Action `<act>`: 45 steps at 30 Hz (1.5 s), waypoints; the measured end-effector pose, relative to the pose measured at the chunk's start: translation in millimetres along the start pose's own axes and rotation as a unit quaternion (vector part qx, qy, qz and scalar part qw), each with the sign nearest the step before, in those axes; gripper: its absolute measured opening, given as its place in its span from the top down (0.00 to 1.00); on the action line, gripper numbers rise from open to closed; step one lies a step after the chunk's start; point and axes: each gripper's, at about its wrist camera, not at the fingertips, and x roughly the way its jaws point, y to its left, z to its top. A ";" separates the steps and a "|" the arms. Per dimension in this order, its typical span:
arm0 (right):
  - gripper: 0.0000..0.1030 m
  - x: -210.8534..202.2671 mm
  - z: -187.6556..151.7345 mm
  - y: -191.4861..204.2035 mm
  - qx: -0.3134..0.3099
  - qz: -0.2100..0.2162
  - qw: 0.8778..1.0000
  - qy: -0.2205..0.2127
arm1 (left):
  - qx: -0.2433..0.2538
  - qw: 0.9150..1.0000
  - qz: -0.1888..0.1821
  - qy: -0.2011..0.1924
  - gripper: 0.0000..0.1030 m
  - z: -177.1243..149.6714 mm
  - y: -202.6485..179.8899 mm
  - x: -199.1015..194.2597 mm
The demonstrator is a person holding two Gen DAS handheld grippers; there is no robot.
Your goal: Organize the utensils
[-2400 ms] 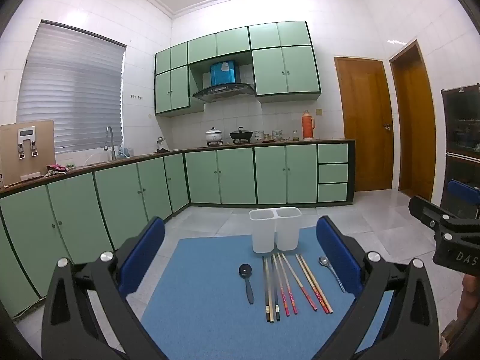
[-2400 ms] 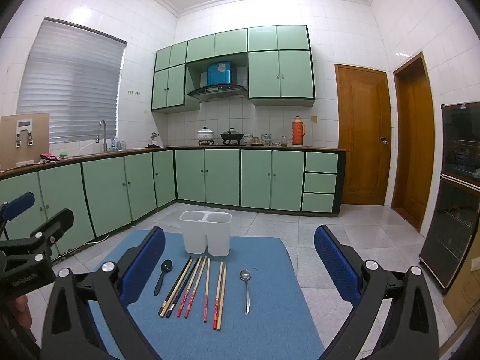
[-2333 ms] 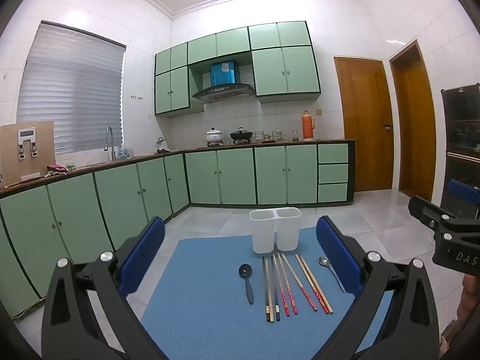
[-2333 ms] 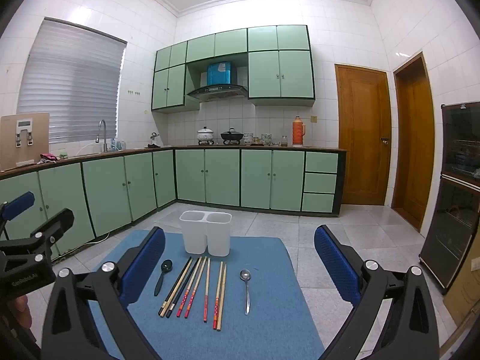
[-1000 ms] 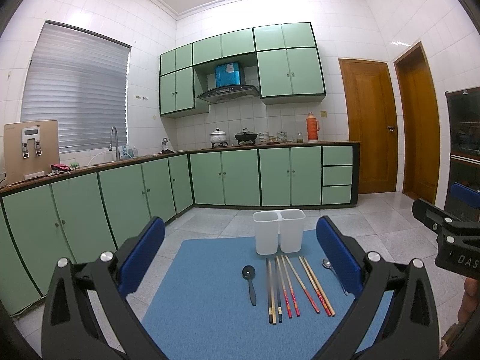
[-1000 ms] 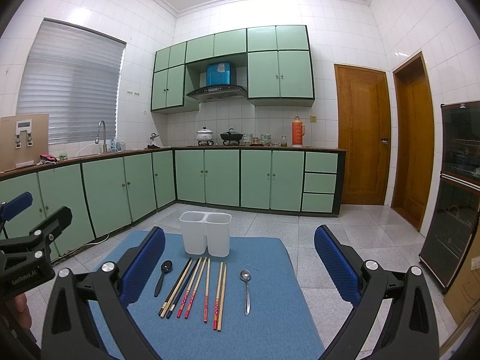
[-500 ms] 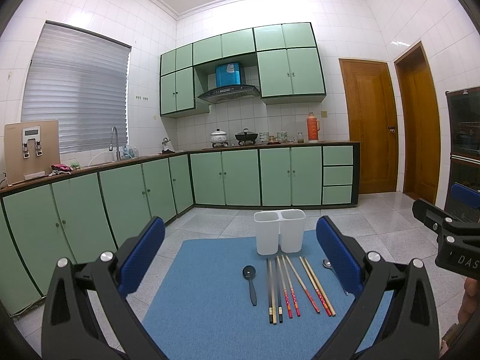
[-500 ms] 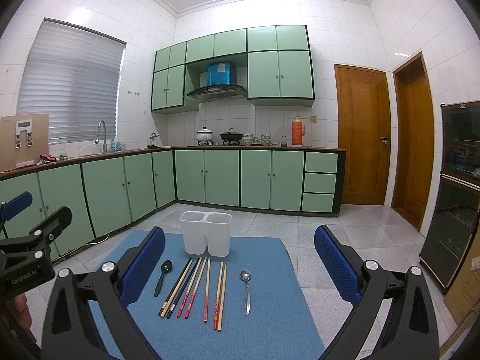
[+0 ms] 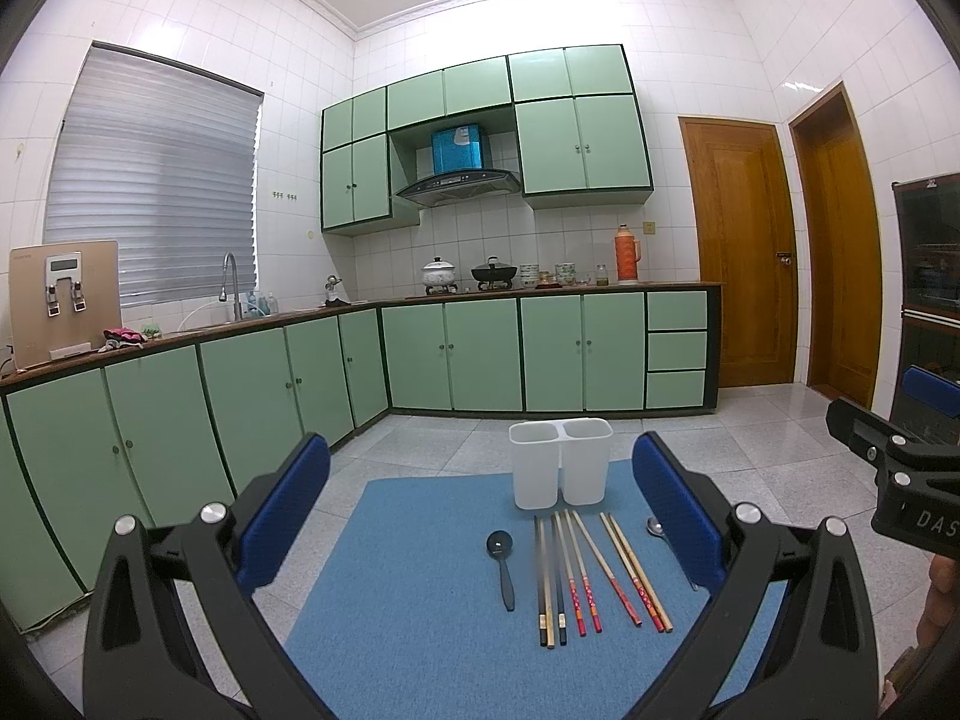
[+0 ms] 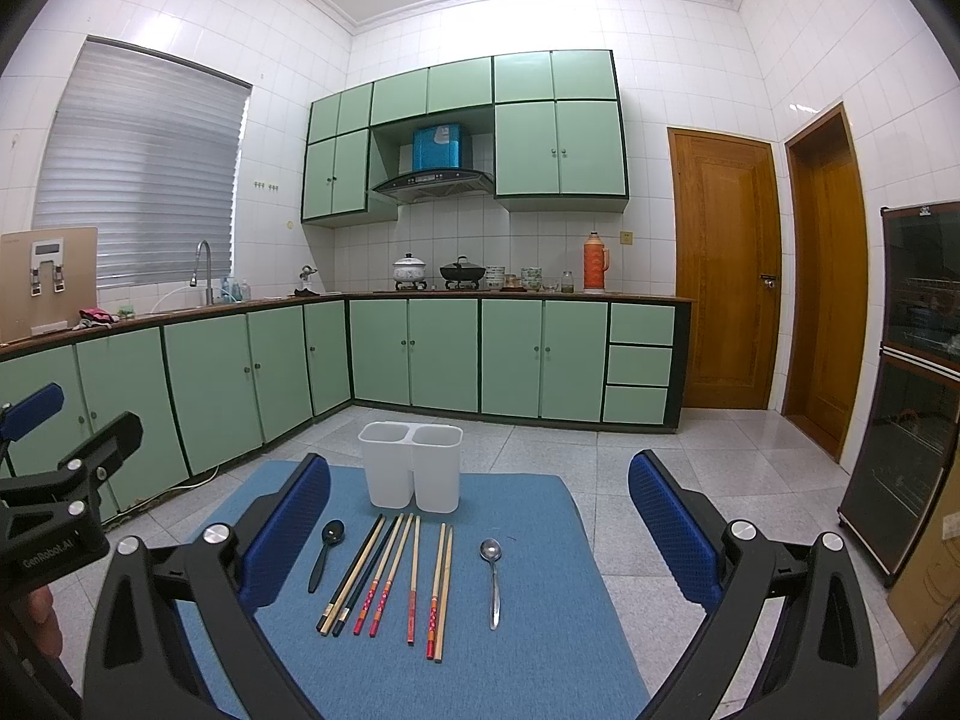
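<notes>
A white two-compartment holder (image 9: 560,471) (image 10: 411,474) stands empty at the far side of a blue mat (image 9: 420,588) (image 10: 540,630). In front of it lie a black spoon (image 9: 503,567) (image 10: 324,552), several chopsticks (image 9: 594,576) (image 10: 390,582) and a metal spoon (image 9: 657,531) (image 10: 492,576). My left gripper (image 9: 480,516) is open and empty, above the mat's near side. My right gripper (image 10: 480,516) is open and empty, to its right. Each also shows at the edge of the other view, the right gripper (image 9: 894,480) and the left gripper (image 10: 54,480).
Green kitchen cabinets (image 9: 480,354) run along the back and left walls. Two wooden doors (image 10: 726,276) are at the right. A dark glass cabinet (image 10: 906,384) stands at the far right. Grey tiled floor (image 10: 660,468) surrounds the mat.
The left gripper's view has shifted slightly, with the utensils sitting a little lower and to the right. The right gripper and the utensils have not moved.
</notes>
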 end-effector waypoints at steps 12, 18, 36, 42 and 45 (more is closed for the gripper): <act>0.06 0.4 -0.1 0.1 0.000 0.000 1.000 0.000 | 0.000 1.000 0.001 0.000 0.05 -0.4 -0.4 0.1; 0.06 1.1 -0.8 0.6 -0.001 0.000 1.000 0.003 | -0.001 1.000 0.000 0.001 0.05 -1.8 1.3 0.7; 0.06 86.3 -22.8 -17.2 -0.019 -0.043 0.993 0.104 | -0.002 0.994 0.046 0.104 0.05 -29.7 40.9 79.7; 0.06 149.1 -45.0 -36.1 -0.015 -0.027 0.984 0.175 | 0.000 0.982 0.051 0.184 0.05 -57.2 62.8 145.0; 0.12 183.7 -51.0 -40.8 -0.006 -0.003 0.977 0.212 | 0.001 0.975 0.040 0.220 0.05 -70.3 65.8 179.9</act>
